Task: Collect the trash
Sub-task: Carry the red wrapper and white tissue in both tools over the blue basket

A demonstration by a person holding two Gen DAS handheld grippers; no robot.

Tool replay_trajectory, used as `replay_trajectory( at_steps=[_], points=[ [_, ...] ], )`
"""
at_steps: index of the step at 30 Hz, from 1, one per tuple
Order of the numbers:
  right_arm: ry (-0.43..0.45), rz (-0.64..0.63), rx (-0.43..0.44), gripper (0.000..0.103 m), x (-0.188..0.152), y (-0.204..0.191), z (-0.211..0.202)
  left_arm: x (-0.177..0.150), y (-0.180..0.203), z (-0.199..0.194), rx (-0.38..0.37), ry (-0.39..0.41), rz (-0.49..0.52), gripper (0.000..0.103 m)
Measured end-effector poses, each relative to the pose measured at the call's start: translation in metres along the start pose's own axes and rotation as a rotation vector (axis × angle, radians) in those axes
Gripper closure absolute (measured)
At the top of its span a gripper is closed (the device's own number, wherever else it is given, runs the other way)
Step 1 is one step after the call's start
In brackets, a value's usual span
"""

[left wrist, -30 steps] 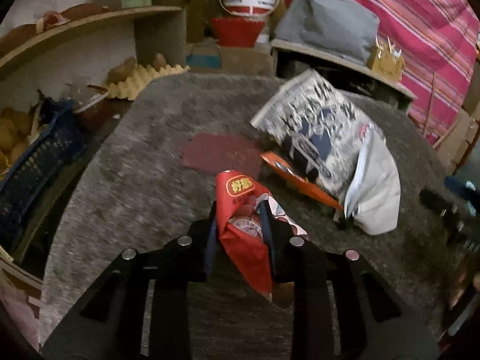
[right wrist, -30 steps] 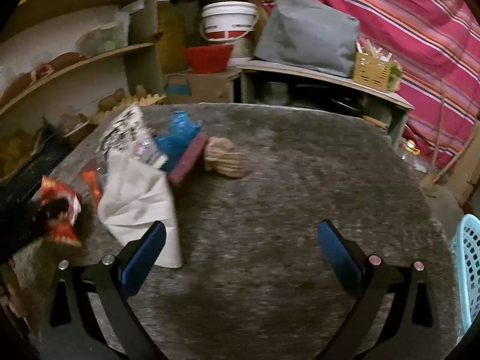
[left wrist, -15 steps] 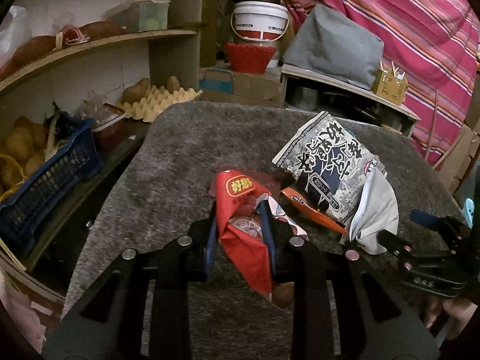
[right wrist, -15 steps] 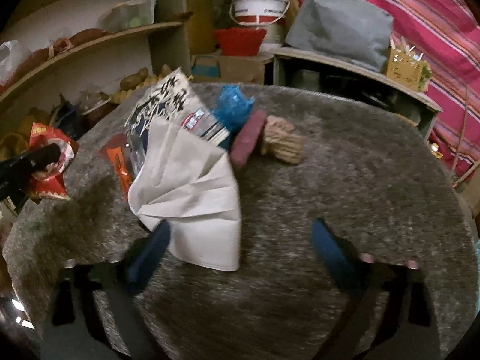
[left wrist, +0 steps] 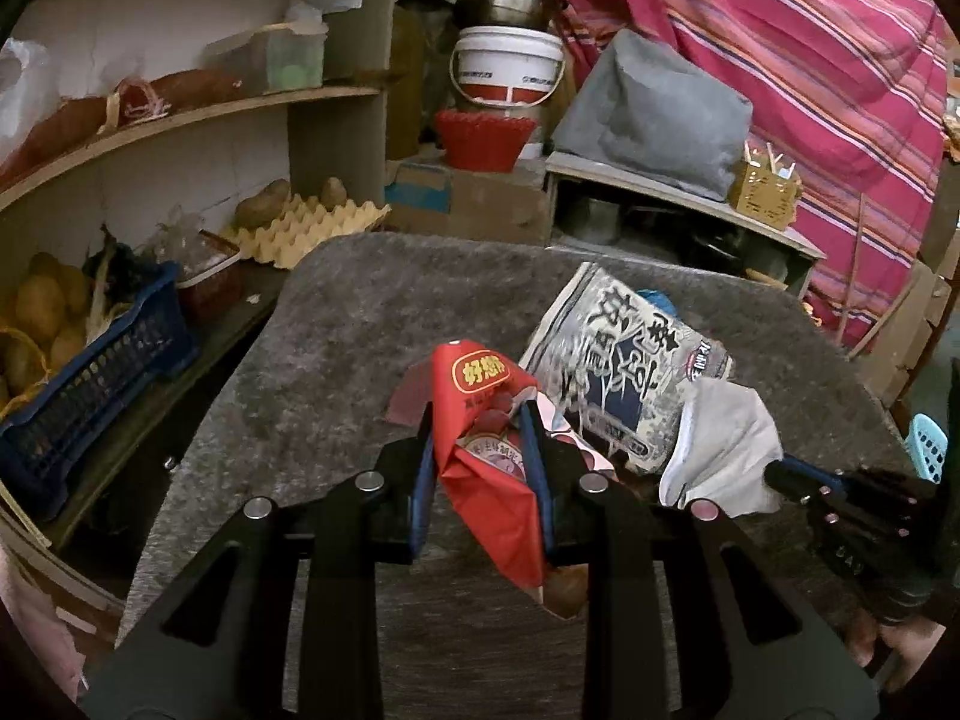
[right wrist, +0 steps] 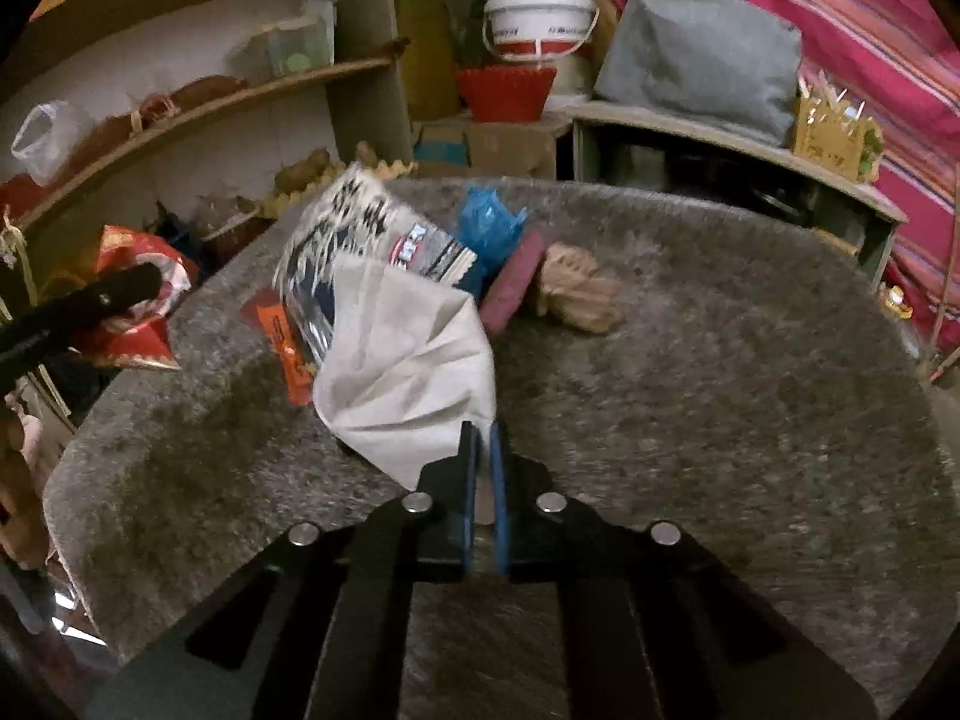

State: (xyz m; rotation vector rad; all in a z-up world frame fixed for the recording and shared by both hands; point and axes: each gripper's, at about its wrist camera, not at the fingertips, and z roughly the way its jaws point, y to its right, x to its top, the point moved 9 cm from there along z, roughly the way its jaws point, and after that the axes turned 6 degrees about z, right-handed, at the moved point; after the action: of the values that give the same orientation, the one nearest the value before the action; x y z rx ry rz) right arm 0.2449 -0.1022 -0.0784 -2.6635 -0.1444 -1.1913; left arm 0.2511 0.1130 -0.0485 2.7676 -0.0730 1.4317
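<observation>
While left gripper (left wrist: 480, 450) pinches red wrapper (left wrist: 486, 468) | right gripper (right wrist: 483, 450) seemingly nips white paper (right wrist: 408, 372)

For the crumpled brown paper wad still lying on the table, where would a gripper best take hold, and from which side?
Grip the crumpled brown paper wad across its raised, bunched middle, coming from above on its open right side. The maroon pad lies against its left side, so a low approach from there would probably snag.
</observation>
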Motion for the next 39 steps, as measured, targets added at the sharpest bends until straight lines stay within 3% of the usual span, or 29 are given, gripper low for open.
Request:
replay_trajectory(
  at_steps=[7, 17, 31, 39],
  points=[
    [0.047, 0.059, -0.041, 0.099, 0.009, 0.05, -0.035, 0.013, 0.036, -0.008, -0.041, 0.034, 0.019, 0.078],
    [0.108, 0.143, -0.147, 0.099, 0.008, 0.139, -0.085, 0.02, 0.122, -0.003, -0.14, 0.042, 0.074, 0.078],
    [0.177, 0.271, -0.29, 0.099, -0.009, 0.259, -0.158, 0.024, 0.275, -0.007, -0.292, 0.067, 0.204, 0.078],
    [0.213, 0.371, -0.445, 0.099, -0.031, 0.354, -0.212, 0.023, 0.383, -0.017, -0.388, 0.083, 0.306, 0.078]
  ],
)
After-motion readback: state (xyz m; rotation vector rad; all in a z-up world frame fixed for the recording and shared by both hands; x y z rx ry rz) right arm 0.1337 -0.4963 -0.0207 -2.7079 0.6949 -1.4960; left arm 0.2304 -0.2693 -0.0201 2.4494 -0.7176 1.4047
